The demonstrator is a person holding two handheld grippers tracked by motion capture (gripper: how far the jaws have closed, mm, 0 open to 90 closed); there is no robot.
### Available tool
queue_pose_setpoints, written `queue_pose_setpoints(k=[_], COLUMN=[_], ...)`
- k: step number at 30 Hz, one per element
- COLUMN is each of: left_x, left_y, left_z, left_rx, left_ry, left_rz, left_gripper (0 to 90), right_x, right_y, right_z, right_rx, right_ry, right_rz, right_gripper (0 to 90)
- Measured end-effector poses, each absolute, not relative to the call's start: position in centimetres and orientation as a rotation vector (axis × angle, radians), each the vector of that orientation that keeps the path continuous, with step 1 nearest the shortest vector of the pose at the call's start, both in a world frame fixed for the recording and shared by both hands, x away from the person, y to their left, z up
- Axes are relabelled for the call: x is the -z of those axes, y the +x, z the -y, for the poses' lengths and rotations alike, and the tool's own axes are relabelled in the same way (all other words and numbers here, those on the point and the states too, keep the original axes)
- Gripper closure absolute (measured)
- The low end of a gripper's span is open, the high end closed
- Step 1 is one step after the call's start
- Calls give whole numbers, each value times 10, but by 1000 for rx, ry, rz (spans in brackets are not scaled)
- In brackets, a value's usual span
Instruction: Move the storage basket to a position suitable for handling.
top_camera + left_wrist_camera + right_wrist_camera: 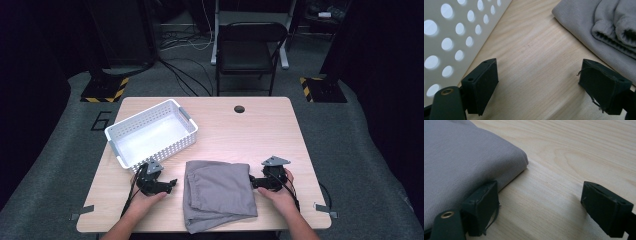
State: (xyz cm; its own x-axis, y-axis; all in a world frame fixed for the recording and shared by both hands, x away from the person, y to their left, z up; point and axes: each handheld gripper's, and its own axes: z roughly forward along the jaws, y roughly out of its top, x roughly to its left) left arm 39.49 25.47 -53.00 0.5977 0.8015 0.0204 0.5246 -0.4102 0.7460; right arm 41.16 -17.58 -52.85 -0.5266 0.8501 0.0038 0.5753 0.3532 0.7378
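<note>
A folded grey knit garment with ribbed cuffs lay on the light wooden table, near its front edge and between the person's two hands. The white perforated plastic basket stood at the table's left rear, and its inside looked bare. Judging from this, the folding appeared finished or close to it, while any move of the garment into the basket was not yet done. The left gripper rested just left of the cloth with its jaws spread wide over bare wood; in the left gripper view the garment's edge lay ahead and to the right of them, and the basket wall stood close on the other side. The right gripper was likewise spread, nothing pinched, one jaw against the garment's folded edge and the other over bare table.
</note>
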Motion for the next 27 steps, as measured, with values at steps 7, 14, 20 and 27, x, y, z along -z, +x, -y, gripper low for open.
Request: queue_pose_setpoints(k=[7, 14, 20, 27], left_x=[530, 530, 530, 527], left_y=[395, 394, 393, 394], left_z=[-254, -254, -254, -253], left_rx=[-493, -496, -497, -474], left_ry=[2100, 2105, 2107, 2124], left_rz=[-1049, -1057, -1056, -1070], left_gripper=[152, 153, 153, 160], right_x=[528, 528, 529, 528], right_y=[411, 411, 411, 411], right_z=[176, 176, 176, 176], right_rx=[-990, -990, -987, -987], right_ry=[1251, 1251, 1251, 1251], right_rz=[-2241, -2241, -2236, -2237], right_gripper=[140, 140, 140, 138])
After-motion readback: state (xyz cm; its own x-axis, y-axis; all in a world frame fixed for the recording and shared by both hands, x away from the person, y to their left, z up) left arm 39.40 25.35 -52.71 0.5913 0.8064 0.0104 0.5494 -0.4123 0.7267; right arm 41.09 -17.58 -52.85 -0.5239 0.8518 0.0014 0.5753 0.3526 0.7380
